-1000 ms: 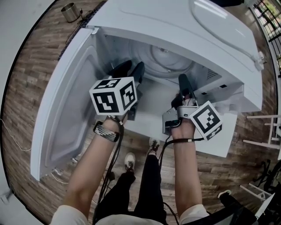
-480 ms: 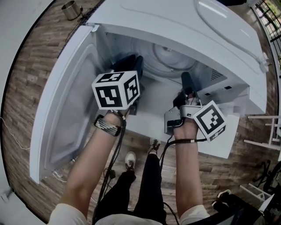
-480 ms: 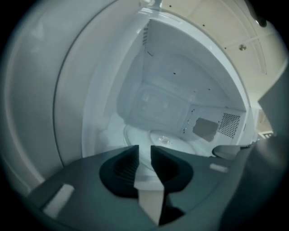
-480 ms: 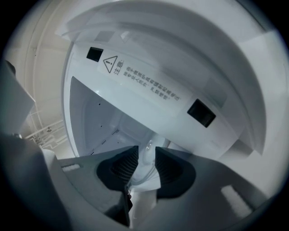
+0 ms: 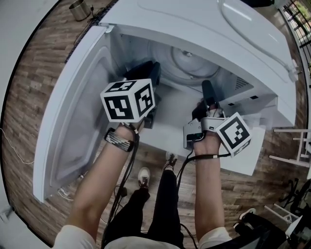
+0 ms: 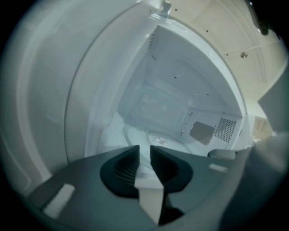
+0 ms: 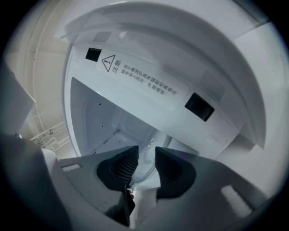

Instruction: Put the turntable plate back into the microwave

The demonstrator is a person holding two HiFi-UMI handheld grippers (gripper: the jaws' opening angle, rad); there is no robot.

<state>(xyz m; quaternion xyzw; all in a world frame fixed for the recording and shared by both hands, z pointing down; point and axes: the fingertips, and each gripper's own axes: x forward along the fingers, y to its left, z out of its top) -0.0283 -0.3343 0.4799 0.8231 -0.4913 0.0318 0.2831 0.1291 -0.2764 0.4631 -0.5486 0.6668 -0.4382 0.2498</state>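
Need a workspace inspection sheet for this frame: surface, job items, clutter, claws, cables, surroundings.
Surface: microwave floor, holds only the plate.
Job's things: turntable plate lies inside the microwave; door swung wide open.
Clutter: metal cup on the wood floor.
Claws: both at the cavity mouth. Left claw has just been closing, narrow gap, nothing between. Right claw has just been opening, nothing gripped.
Cables: black cables run along the forearms.
Surroundings: white rack at right.

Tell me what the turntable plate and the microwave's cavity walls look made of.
The turntable plate looks like clear glossy glass: it is see-through and its rim glints. The cavity walls seem white-painted sheet metal, smooth, with pressed ridges and punched holes.
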